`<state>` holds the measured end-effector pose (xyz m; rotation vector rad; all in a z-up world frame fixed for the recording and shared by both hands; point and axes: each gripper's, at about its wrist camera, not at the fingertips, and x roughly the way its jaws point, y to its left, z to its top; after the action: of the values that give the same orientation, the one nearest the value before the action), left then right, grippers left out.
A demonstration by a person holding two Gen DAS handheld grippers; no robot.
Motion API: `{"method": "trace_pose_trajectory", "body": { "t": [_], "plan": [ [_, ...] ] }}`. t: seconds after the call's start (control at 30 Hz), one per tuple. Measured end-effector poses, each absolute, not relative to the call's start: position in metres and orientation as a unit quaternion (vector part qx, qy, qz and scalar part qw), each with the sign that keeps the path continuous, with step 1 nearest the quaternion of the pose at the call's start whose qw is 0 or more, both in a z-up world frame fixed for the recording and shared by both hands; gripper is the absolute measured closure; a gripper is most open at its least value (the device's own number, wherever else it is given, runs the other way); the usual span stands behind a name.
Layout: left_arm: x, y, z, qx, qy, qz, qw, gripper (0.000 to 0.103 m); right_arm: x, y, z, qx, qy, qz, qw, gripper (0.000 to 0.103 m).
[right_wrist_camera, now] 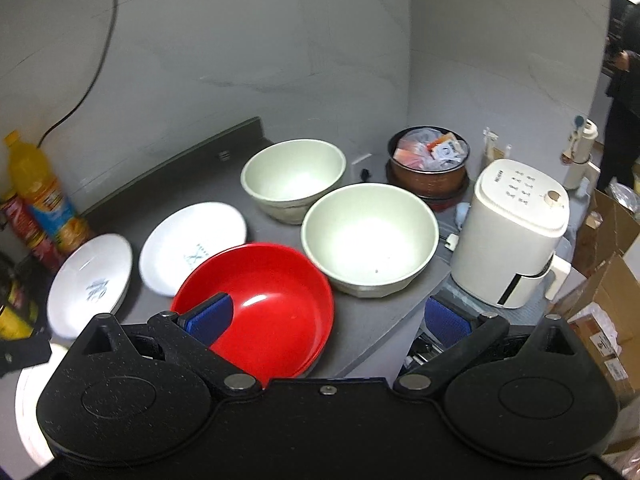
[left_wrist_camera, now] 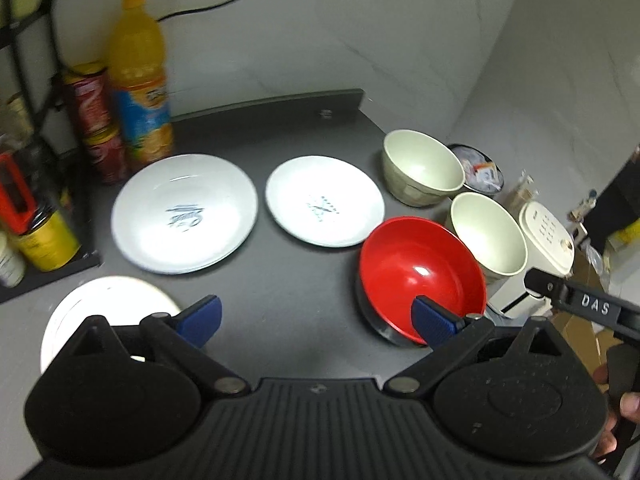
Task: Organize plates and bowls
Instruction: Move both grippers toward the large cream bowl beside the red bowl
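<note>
Grey countertop (left_wrist_camera: 288,288) holds 2 white plates (left_wrist_camera: 184,212) and 2 cream bowls (right_wrist_camera: 370,236) (right edge); both grippers, left (left_wrist_camera: 316,316) and right (right_wrist_camera: 340,320), hover spread, seemingly empty, over the red bowl (right_wrist_camera: 272,304).

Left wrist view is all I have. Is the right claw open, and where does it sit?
Observer: The right claw is open and holds nothing. Its left finger hangs over the near side of the red bowl.
Operator: What is the round thing half hidden behind the far bowl?
Observer: It is a brown pot filled with a plastic bag of packets. It stands apart from the far bowl, to that bowl's right.
</note>
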<state>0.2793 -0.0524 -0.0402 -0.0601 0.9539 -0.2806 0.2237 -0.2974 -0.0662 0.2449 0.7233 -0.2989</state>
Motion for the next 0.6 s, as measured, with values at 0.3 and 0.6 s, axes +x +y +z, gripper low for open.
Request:
{"method": "trace_pose_trajectory", "body": {
  "t": [0.3,0.6],
  "plan": [
    [0.315,-0.087,-0.053,-0.024,0.479,-0.17,0.861,0.003,0.244,-0.324,-0.076,0.161,0.373,-0.158,0.9,0.0],
    [0.354,-0.13,-0.066,-0.044,0.493,-0.17,0.852,0.015,0.277,-0.371,-0.092,0.173,0.389,-0.156,0.891,0.004]
  ]
}}
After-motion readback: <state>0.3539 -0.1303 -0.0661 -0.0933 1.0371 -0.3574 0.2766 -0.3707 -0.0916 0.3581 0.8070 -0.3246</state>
